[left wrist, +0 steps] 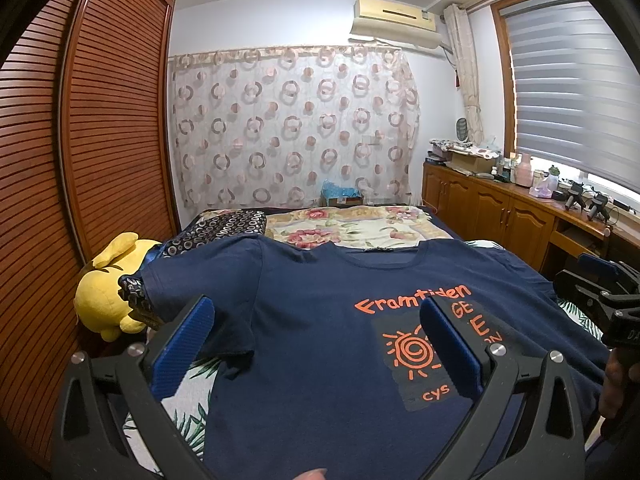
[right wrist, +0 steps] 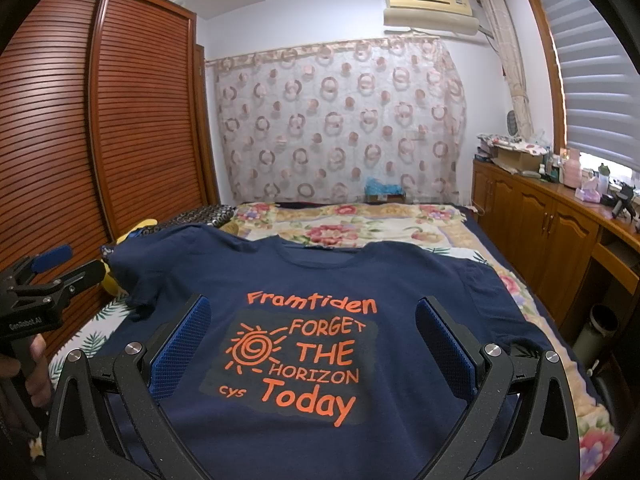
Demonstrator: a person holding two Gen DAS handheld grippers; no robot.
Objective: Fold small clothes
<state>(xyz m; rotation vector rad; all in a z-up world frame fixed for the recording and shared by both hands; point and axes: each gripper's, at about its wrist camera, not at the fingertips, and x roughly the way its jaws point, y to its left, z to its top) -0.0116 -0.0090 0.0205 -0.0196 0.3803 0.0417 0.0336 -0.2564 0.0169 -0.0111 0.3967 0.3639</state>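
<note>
A navy T-shirt (left wrist: 312,320) with an orange sun and lettering lies flat, front up, on the bed; it also shows in the right wrist view (right wrist: 400,280). Its left sleeve (left wrist: 200,276) lies spread toward the bed's left edge. My left gripper (left wrist: 316,312) is open and empty, hovering over the shirt's left half. My right gripper (right wrist: 312,312) is open and empty, hovering over the printed chest. The right gripper also shows at the right edge of the left wrist view (left wrist: 600,292), and the left gripper shows at the left edge of the right wrist view (right wrist: 44,280).
A yellow plush toy (left wrist: 108,280) and a dark patterned pillow (left wrist: 216,228) lie at the bed's left side by the slatted wardrobe (left wrist: 100,120). A floral quilt (left wrist: 352,224) covers the far bed. A wooden cabinet (right wrist: 552,224) with clutter runs along the right.
</note>
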